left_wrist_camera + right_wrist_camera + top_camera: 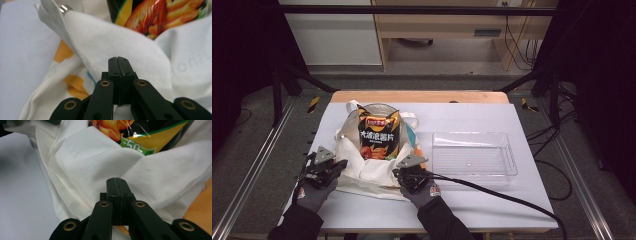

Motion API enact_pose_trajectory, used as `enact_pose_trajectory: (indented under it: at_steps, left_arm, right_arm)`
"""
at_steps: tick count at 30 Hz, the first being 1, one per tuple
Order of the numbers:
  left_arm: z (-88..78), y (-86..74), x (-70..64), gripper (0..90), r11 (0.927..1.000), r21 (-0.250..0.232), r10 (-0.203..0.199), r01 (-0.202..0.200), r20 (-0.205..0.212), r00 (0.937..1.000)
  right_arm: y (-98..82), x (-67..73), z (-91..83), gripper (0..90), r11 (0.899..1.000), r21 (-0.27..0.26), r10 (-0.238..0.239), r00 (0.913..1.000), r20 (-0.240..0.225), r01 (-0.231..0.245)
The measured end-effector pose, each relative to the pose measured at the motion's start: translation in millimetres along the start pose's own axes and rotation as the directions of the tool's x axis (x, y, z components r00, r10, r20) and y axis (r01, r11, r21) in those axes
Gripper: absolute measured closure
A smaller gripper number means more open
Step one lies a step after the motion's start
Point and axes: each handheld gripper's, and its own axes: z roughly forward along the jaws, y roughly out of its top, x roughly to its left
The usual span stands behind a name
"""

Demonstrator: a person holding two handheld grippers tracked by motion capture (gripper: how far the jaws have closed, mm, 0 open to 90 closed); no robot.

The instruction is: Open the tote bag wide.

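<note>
Both grippers, left gripper (337, 165) and right gripper (398, 171), pinch white bag (367, 167) cloth, lower centre. Risk: thin hold slips; chip packet (378, 132) tips out.

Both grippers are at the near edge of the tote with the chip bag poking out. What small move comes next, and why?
Probably draw both grippers slightly toward you, peeling the cloth back. The left gripper and right gripper each look shut on the white tote bag, and the chip bag is still partly wrapped. The clear tray waits to the right.
</note>
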Motion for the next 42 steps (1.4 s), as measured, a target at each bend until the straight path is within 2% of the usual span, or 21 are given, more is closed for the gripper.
enact_pose_trajectory:
  at_steps: [3,9,13,17,20,21,23,24,27,28,30,34,38,42]
  left_arm:
    - [0.7,-6.8,0.8,89.6,0.9996,0.027,0.001,-0.001,0.006,1.0]
    - [3.8,-14.8,-0.1,89.7,0.9979,0.065,0.005,-0.006,0.018,0.9998]
    - [4.8,-15.3,-1.0,89.7,0.9977,0.067,0.006,-0.007,0.018,0.9998]
    - [3.4,-13.4,0.6,88.4,0.998,0.062,0.005,-0.006,0.029,0.9996]
    - [-3.2,-5.0,5.6,86.3,0.9996,0.006,-0.028,0.027,0.027,0.9993]
    - [-8.5,1.6,12.8,82.9,0.9971,-0.052,-0.056,0.056,0.0,0.9984]
    - [-10.2,4.0,17.1,82.4,0.9951,-0.07,-0.07,0.069,-0.01,0.9975]
    - [-10.6,5.4,26.1,82.4,0.9931,-0.088,-0.081,0.078,-0.036,0.996]
    - [-6.5,2.1,33.9,83.6,0.9926,-0.074,-0.1,0.096,-0.049,0.9938]
    - [-0.8,-4.1,38.1,84.3,0.9947,-0.038,-0.098,0.095,-0.058,0.9936]
    - [1.8,-6.9,38.6,84.7,0.9954,-0.02,-0.094,0.093,-0.059,0.9938]
    - [6.8,-12.2,36.1,85.0,0.9976,0.014,-0.068,0.069,-0.067,0.9955]
    - [11.0,-18.0,33.5,84.9,0.997,0.043,-0.062,0.064,-0.054,0.9967]
    - [11.4,-19.6,33.5,84.8,0.9965,0.047,-0.067,0.069,-0.047,0.9966]
  right_arm:
    - [-0.6,-0.6,-2.5,90.0,1.0,-0.011,0.007,1.0,0.005,-0.007]
    - [1.4,-4.5,-10.8,90.0,0.998,-0.058,0.029,0.9973,0.068,-0.025]
    - [-5.7,-9.2,-9.5,90.0,0.998,-0.028,0.055,0.9952,0.082,-0.053]
    - [-12.3,-9.9,-6.2,90.0,0.998,-0.013,0.061,0.9945,0.085,-0.06]
    - [-15.2,-9.4,-5.0,90.0,0.998,-0.01,0.058,0.9944,0.088,-0.057]
    - [-16.6,-8.7,-4.0,90.0,0.998,-0.006,0.058,0.9944,0.089,-0.057]
    - [-17.3,-8.3,-3.6,90.0,0.998,-0.001,0.059,0.9944,0.088,-0.059]
    - [-18.9,-7.8,-3.0,90.0,0.999,-0.003,0.053,0.9945,0.09,-0.053]
    - [-20.0,-7.0,-3.6,90.0,0.998,-0.007,0.056,0.9944,0.09,-0.056]
    - [-20.0,-7.2,-4.1,90.0,0.998,-0.01,0.056,0.9943,0.091,-0.055]
    - [-20.0,-7.6,-5.4,90.0,0.998,-0.013,0.058,0.9939,0.093,-0.057]
    - [-21.2,-13.4,-10.2,90.0,0.996,-0.038,0.08,0.9853,0.151,-0.075]
    - [-23.5,-13.9,-11.0,90.0,0.996,-0.039,0.09,0.9797,0.179,-0.084]
    - [-29.4,-14.3,-11.2,90.0,0.995,-0.04,0.098,0.9767,0.19,-0.092]
